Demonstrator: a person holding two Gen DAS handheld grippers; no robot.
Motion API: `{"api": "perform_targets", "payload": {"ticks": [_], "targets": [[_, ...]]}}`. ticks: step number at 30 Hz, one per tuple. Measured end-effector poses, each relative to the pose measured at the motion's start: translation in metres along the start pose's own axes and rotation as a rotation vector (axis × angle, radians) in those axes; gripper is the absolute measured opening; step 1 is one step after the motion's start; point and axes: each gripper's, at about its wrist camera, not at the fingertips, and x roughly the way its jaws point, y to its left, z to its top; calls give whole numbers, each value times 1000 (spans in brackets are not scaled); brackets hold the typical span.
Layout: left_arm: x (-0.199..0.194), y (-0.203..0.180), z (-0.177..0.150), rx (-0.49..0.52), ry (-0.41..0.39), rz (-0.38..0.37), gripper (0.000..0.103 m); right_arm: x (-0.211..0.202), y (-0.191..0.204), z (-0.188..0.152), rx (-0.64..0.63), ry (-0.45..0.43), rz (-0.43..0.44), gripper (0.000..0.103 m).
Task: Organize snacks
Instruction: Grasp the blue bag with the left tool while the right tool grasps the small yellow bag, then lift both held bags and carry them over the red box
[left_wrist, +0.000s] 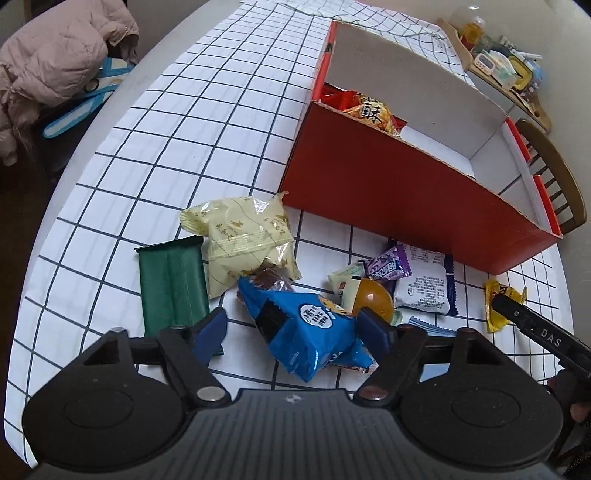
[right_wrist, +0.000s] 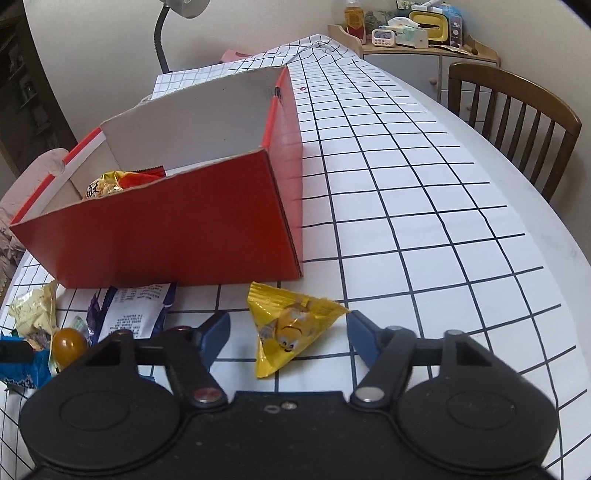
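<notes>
A red cardboard box (left_wrist: 391, 188) stands on the checked tablecloth and holds a few snack packets (left_wrist: 371, 110); it also shows in the right wrist view (right_wrist: 177, 229). My left gripper (left_wrist: 295, 326) is open, its blue fingers on either side of a blue snack bag (left_wrist: 306, 332). Around it lie a cream packet (left_wrist: 247, 240), a green packet (left_wrist: 171, 284), an amber ball (left_wrist: 373, 299), a purple packet (left_wrist: 389, 264) and a white packet (left_wrist: 424, 280). My right gripper (right_wrist: 288, 332) is open around a yellow triangular packet (right_wrist: 288, 325), which also shows in the left wrist view (left_wrist: 498, 306).
A wooden chair (right_wrist: 517, 122) stands at the table's right side. A shelf with bottles and a timer (right_wrist: 402, 29) is behind the table. A pink jacket (left_wrist: 55, 62) lies left of the table. A lamp (right_wrist: 173, 22) stands behind the box.
</notes>
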Motion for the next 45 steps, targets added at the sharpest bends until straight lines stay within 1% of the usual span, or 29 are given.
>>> {"api": "perform_targets", "payload": {"ticks": [1, 3, 5, 6, 7, 12, 21, 31, 45], "targets": [[0, 0, 0, -2, 3, -11, 65, -1, 0, -1, 4, 1, 6, 56], [-2, -1, 1, 1, 2, -20, 59, -1, 0, 0, 9, -1, 6, 45], [-4, -3, 0, 5, -3, -20, 56, -2, -1, -1, 15, -4, 6, 38], [-5, -2, 0, 4, -6, -24, 52, -3, -1, -1, 19, -4, 10, 35], [-6, -2, 0, 5, -9, -26, 47, -4, -1, -1, 21, -6, 15, 34], [-11, -1, -2, 13, -23, -32, 39, -10, 1, -4, 27, -12, 15, 31], [-24, -2, -9, 29, -34, -39, 37, -37, 13, -9, 12, -48, 26, 30], [-55, 3, -15, 43, -67, -76, 37, -81, 35, -11, -23, -96, 23, 30], [-116, -20, -10, 160, -204, -134, 37, -144, 72, 1, -76, -203, 63, 30]]}}
